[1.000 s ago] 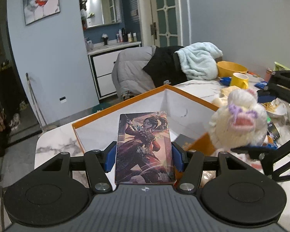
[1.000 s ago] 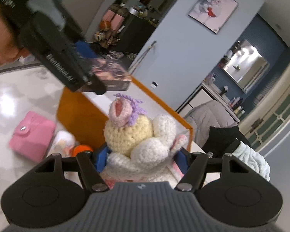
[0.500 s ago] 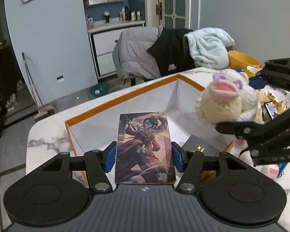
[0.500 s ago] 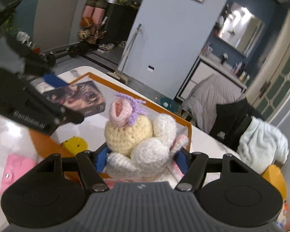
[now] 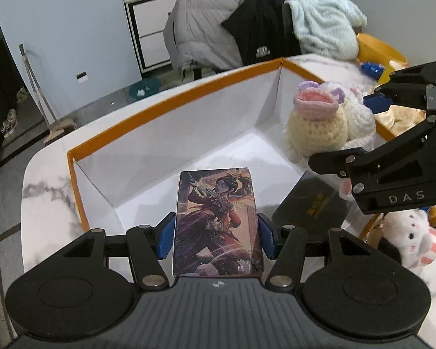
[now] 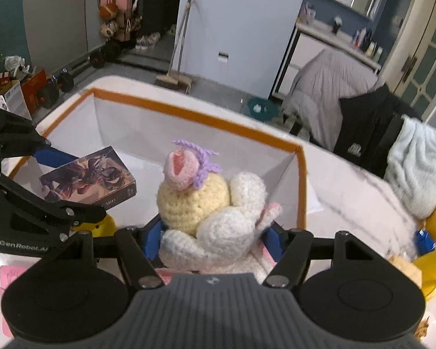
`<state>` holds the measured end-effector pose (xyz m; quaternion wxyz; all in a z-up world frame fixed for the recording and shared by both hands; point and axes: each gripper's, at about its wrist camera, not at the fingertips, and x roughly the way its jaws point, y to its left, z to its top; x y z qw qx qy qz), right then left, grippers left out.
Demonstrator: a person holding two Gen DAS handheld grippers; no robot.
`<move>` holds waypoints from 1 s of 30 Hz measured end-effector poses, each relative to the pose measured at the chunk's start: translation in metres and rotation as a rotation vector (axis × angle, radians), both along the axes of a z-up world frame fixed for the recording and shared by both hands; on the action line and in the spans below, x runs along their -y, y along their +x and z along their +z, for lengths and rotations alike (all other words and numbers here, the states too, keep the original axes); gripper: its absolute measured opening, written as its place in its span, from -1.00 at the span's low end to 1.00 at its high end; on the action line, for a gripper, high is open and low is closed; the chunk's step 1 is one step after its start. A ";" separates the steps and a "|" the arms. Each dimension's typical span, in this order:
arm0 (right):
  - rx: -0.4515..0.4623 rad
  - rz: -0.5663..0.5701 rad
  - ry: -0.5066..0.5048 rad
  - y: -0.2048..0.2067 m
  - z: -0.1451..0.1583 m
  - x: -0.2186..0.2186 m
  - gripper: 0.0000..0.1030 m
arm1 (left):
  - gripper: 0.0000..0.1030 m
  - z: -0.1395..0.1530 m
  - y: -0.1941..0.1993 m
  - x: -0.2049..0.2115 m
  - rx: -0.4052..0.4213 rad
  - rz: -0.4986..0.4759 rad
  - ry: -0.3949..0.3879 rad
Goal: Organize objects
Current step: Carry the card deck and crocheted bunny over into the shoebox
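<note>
My left gripper [image 5: 217, 240] is shut on a card box [image 5: 217, 221] printed with a warrior figure and holds it over the near wall of an orange-rimmed white box [image 5: 171, 103]. The card box also shows in the right wrist view [image 6: 88, 179]. My right gripper [image 6: 212, 240] is shut on a crocheted cream doll [image 6: 209, 203] with a pink and purple top and holds it over the box's right side; the doll shows in the left wrist view [image 5: 325, 122]. A dark flat box [image 5: 312, 209] lies inside the white box.
The white box stands on a marble table [image 5: 43, 203]. A white plush toy [image 5: 412, 232] lies at the right, a pink pouch [image 6: 10, 273] and a yellow object [image 6: 101, 225] at the near left. A chair with jackets and a towel [image 5: 247, 26] stands behind; yellow bowl and cup [image 6: 433, 264] far right.
Both grippers have moved forward and tilted down over the white box. The doll has come in over the box's right side and the card box over its near wall.
</note>
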<state>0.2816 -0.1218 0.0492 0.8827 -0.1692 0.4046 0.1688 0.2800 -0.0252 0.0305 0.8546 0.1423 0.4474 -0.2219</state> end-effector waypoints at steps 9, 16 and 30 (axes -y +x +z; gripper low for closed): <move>-0.034 -0.035 -0.048 0.032 -0.012 -0.009 0.37 | 0.30 -0.006 0.017 0.010 -0.026 -0.008 0.067; -0.083 -0.054 -0.111 0.063 -0.030 -0.020 0.37 | 0.31 -0.012 0.034 0.010 -0.057 0.021 0.065; -0.167 -0.054 -0.158 0.093 -0.057 -0.028 0.36 | 0.31 -0.028 0.056 0.018 -0.105 0.016 0.099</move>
